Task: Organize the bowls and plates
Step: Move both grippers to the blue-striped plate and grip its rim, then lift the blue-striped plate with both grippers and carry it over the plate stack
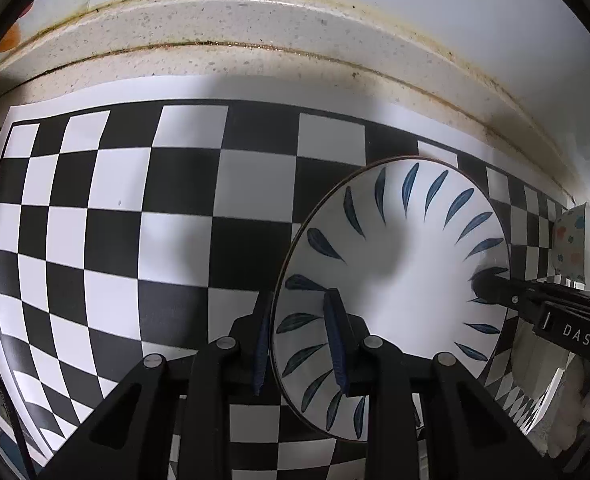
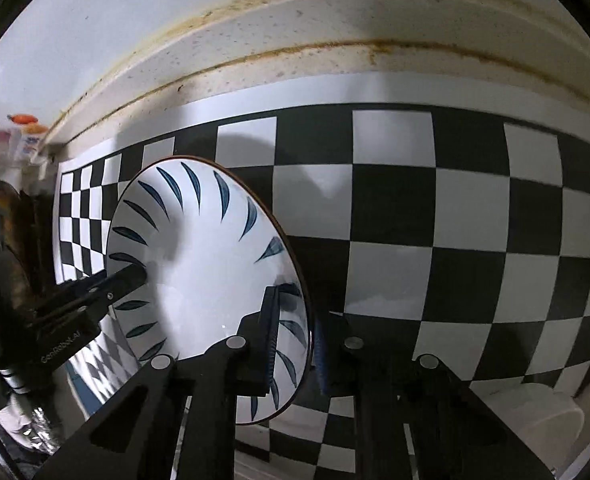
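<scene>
Both tools pinch the white ceramic bowl with blue leaf strokes (image 1: 395,280) by opposite rims: the left tool (image 1: 301,344) on its near-left edge, the right tool (image 2: 295,344) on its right. Held tilted above the checkered table (image 1: 115,220), two grips likely steady it against slipping.

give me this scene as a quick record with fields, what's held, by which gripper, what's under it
held item: white plate with blue leaf marks round its edge
left hand-held gripper: shut on the plate's rim, one finger on each face
right hand-held gripper: shut on the opposite rim
plate pose: tilted, lifted off the surface
surface below: black and white checkered mat
behind: speckled counter edge with stained seams
other: patterned cup, far right of the left view
</scene>
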Demonstrator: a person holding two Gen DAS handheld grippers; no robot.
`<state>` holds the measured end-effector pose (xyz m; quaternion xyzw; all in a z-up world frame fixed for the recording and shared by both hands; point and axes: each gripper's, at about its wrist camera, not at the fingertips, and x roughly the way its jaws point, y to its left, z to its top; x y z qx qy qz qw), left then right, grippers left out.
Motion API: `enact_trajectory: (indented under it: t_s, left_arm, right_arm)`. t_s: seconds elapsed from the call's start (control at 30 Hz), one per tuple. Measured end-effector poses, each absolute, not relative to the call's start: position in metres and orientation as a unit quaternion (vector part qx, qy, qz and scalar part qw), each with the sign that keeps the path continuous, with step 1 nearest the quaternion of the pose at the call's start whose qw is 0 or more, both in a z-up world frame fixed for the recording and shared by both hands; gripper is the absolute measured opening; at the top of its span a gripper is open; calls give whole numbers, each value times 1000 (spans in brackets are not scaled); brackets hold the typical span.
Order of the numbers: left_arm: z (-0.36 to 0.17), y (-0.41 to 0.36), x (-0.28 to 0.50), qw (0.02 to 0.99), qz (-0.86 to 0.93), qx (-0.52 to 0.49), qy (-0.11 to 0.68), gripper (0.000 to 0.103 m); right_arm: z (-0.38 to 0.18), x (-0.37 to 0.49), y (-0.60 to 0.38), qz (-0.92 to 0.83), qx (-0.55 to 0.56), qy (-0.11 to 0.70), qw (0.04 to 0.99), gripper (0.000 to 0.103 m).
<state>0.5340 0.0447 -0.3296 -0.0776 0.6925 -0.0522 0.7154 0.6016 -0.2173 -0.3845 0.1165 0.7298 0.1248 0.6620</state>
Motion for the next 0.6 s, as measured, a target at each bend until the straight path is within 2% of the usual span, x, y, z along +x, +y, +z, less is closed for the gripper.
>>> enact_trajectory:
  t_s: [0.6]
  left_arm:
    - [-271,28,503,746,-60,-62,660,24]
  right_arm:
    - [-336,571,-231,155,119,700,688,17]
